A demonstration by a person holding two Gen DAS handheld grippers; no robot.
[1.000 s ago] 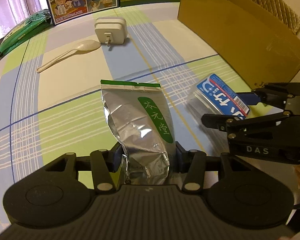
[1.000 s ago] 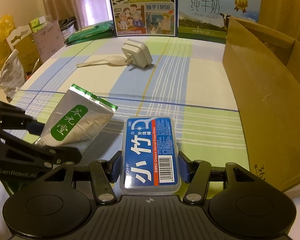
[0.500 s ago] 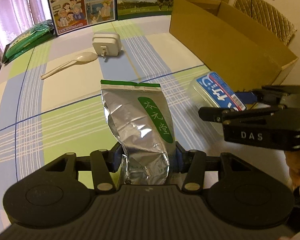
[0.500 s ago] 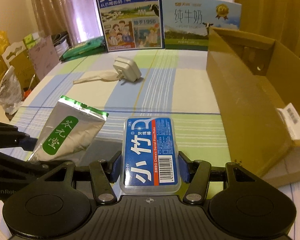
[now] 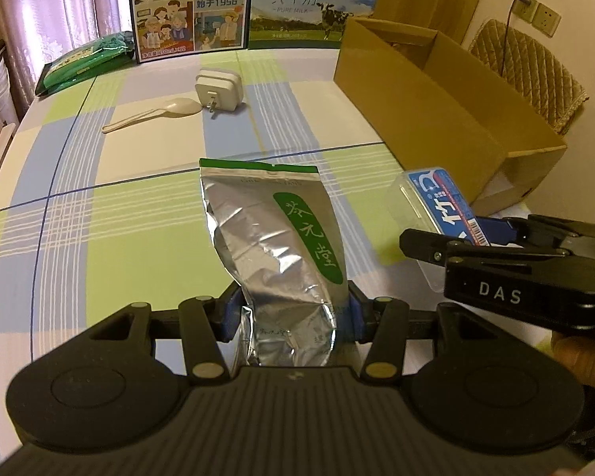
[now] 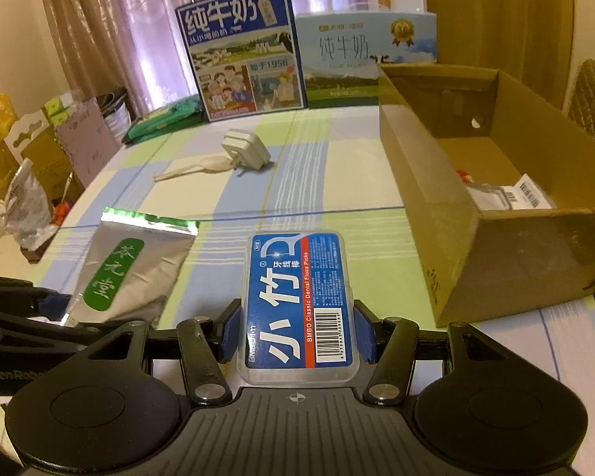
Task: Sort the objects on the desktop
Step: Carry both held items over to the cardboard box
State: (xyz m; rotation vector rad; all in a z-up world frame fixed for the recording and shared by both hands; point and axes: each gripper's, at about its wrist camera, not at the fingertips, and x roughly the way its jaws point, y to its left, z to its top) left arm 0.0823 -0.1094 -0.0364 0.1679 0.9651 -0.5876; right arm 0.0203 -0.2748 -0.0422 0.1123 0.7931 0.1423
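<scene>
Both tools rose (box (image 6: 476, 238) interior now visible).

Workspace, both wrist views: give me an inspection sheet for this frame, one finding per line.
Surface: checked tablecloth, flat.
Job's things: silver tea pouch and floss pick box both held off the cloth; white spoon touching the white plug adapter; open cardboard box, packets inside.
Clutter: green packets, two milk cartons at the far edge.
Grippers: left tool shut on the pouch; right tool shut on the floss box.
Cables: one at the wall socket.
Surroundings: curtains, quilted chair, bags beside the table.
</scene>
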